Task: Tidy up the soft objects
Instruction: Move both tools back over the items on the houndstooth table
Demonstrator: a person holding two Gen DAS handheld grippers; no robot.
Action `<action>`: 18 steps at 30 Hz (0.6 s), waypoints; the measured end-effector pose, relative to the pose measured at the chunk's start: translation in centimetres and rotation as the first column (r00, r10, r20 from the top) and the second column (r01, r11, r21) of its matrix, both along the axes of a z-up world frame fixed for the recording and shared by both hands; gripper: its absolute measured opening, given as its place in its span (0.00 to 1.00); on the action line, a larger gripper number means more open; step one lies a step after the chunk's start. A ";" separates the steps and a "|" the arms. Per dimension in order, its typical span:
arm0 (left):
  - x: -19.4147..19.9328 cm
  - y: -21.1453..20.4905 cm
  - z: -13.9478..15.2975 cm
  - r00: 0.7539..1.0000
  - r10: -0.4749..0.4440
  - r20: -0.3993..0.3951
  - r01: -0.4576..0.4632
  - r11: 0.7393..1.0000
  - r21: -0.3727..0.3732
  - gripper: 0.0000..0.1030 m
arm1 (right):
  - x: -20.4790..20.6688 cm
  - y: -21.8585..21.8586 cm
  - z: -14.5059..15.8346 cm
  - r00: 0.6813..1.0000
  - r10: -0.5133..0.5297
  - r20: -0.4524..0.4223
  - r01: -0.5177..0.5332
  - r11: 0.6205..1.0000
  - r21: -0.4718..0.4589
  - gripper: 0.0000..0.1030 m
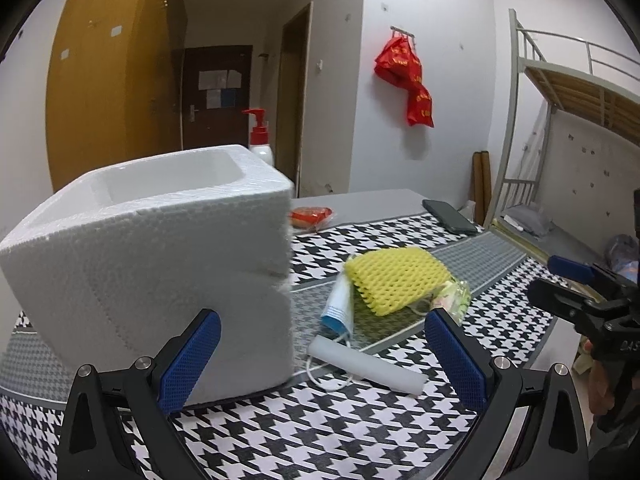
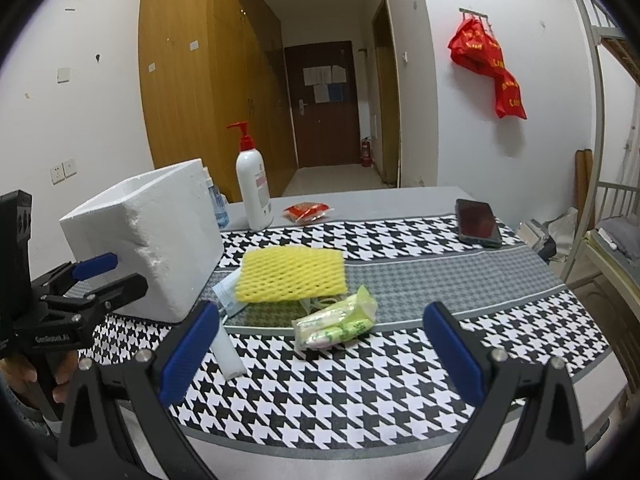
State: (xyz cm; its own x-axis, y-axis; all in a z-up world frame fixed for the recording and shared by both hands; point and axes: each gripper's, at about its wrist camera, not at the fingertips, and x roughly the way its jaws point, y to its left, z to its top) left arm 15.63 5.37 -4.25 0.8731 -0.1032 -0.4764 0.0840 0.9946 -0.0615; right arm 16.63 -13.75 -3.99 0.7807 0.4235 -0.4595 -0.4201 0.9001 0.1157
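A white foam box (image 1: 160, 248) stands open-topped on the houndstooth cloth; it also shows in the right wrist view (image 2: 148, 236). Beside it lie a yellow foam net (image 1: 396, 280) (image 2: 292, 274), a face mask (image 1: 340, 308) partly under the net, a white foam stick (image 1: 368, 368) (image 2: 228, 352) and a green tissue pack (image 2: 336, 324) (image 1: 452, 296). My left gripper (image 1: 324, 356) is open, close to the box's near corner. My right gripper (image 2: 320, 344) is open, just short of the tissue pack.
A pump bottle (image 2: 252, 184) with a red top stands behind the box. A red snack packet (image 2: 306, 211) and a black phone (image 2: 478, 222) lie at the far side of the table. A bunk bed frame (image 1: 560, 128) stands to the right.
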 end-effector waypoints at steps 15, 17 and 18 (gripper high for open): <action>1.4 -4.2 -2.4 0.990 0.017 -0.141 -0.016 1.000 0.010 0.99 | 2.1 -1.6 -2.3 0.998 -0.009 -0.061 0.008 1.000 -0.017 1.00; 1.7 -4.6 -2.9 0.985 0.060 -0.164 -0.058 0.998 0.017 0.99 | 2.3 -1.8 -2.5 0.998 -0.006 -0.065 0.004 1.000 -0.019 1.00; 1.8 -4.9 -3.1 0.982 0.070 -0.174 -0.068 0.998 0.017 0.98 | 2.4 -1.9 -2.6 0.998 -0.002 -0.068 0.001 1.000 -0.016 1.00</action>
State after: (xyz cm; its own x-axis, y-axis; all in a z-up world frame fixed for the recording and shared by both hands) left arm 17.44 0.49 -7.39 0.7813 -0.0394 -0.6229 0.0040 0.9983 -0.0581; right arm 19.00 -15.67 -6.59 0.7483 0.4142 -0.5181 -0.4103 0.9028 0.1290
